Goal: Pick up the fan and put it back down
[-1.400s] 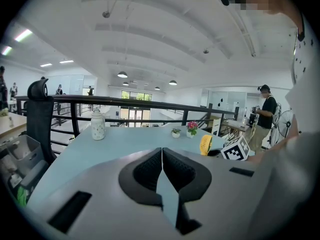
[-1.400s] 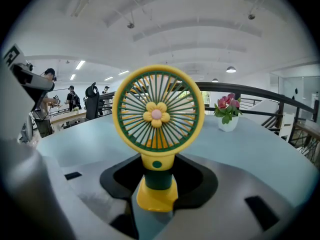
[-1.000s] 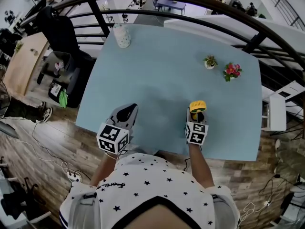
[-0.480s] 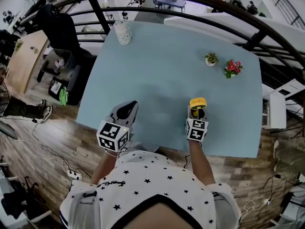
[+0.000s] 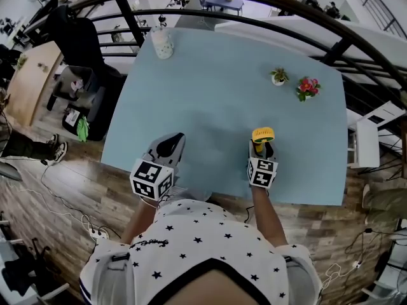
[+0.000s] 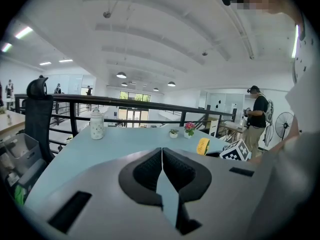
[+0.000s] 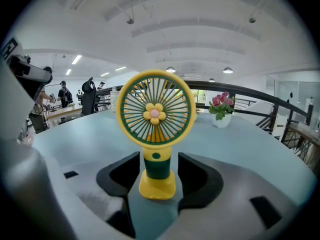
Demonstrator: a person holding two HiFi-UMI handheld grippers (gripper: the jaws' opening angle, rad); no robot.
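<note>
A small yellow and green fan (image 7: 155,134) with a flower hub stands upright on its base on the light blue table (image 5: 216,94). It is at the near right of the table in the head view, fan (image 5: 262,137). My right gripper (image 7: 158,176) has the fan's stem between its jaws, which are opening, with gaps on both sides of the stem. My left gripper (image 5: 166,150) rests at the near left table edge, jaws shut with nothing in them (image 6: 162,171). The fan (image 6: 203,146) also shows far right in the left gripper view.
A white patterned jar (image 5: 162,43) stands at the far left of the table. Two small potted plants, a green one (image 5: 278,76) and a pink-flowered one (image 5: 306,88), stand at the far right. A black railing (image 5: 210,11) runs behind the table.
The right gripper's jaws have spread apart from the fan's stem; the fan stays standing on the table. The left gripper has not moved.
</note>
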